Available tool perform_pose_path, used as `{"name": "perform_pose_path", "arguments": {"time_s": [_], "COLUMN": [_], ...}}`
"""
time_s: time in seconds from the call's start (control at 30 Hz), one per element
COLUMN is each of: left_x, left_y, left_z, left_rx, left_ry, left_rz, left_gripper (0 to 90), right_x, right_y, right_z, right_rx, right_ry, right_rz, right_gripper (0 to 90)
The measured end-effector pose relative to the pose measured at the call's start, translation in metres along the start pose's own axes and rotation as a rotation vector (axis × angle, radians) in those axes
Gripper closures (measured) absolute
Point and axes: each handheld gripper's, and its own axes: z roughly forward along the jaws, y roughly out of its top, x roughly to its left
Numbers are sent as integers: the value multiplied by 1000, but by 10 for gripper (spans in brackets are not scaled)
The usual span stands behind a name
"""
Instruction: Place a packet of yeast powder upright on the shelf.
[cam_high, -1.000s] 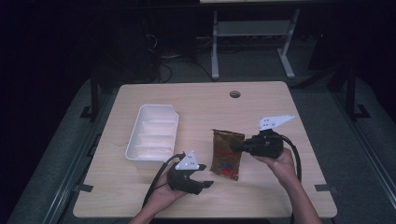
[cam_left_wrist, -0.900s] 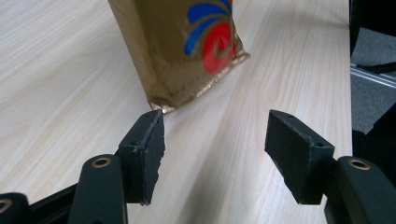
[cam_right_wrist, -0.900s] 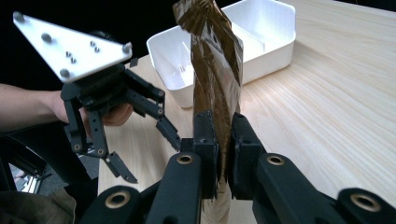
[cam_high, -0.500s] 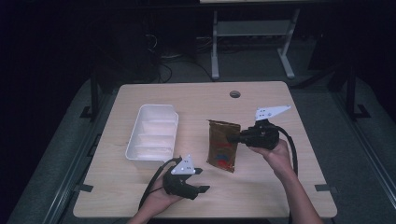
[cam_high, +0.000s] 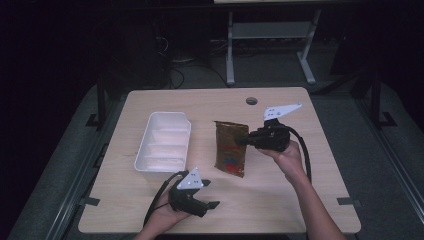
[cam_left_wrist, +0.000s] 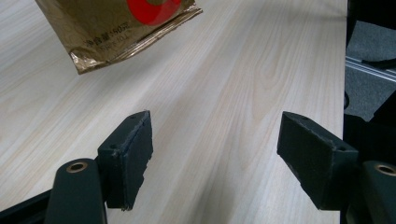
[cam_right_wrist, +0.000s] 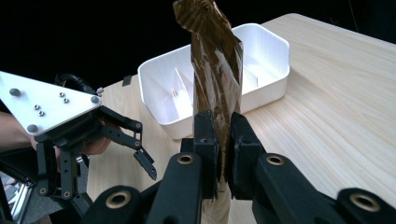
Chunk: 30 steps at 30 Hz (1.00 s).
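A gold-brown snack pouch (cam_high: 231, 147) with a red mark hangs above the middle of the table, pinched by its right edge in my right gripper (cam_high: 245, 141). In the right gripper view the jaws (cam_right_wrist: 223, 135) are shut on the pouch (cam_right_wrist: 217, 60), which rises upright between them. My left gripper (cam_high: 210, 194) rests low near the table's front edge, open and empty. In the left gripper view its jaws (cam_left_wrist: 217, 158) stand wide apart over bare wood, and the pouch's lower corner (cam_left_wrist: 112, 28) floats ahead of them.
A white divided tray (cam_high: 165, 117) lies left of the pouch, empty; it is also in the right gripper view (cam_right_wrist: 261, 56), behind the pouch. The wooden table (cam_high: 300, 200) has a cable hole (cam_high: 251, 101) at the back. Dark floor and a metal stand lie beyond.
My right gripper has lifted the pouch off the table and carried it up and slightly left. My left gripper has drawn back toward the front edge.
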Motion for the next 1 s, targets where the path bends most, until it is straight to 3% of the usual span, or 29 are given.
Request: {"name": "perform_pose_path", "arguments": {"time_s": [1.0], "left_x": [1], "left_y": [-8], "left_z": [-3], "left_rx": [3], "left_ry": [32], "left_rz": [24], "left_gripper": [254], "right_x": [-8], "right_y": [43], "right_z": [41], "right_rx": [8], "right_ry": [10], "right_rz": [-23], "right_gripper": [837]}}
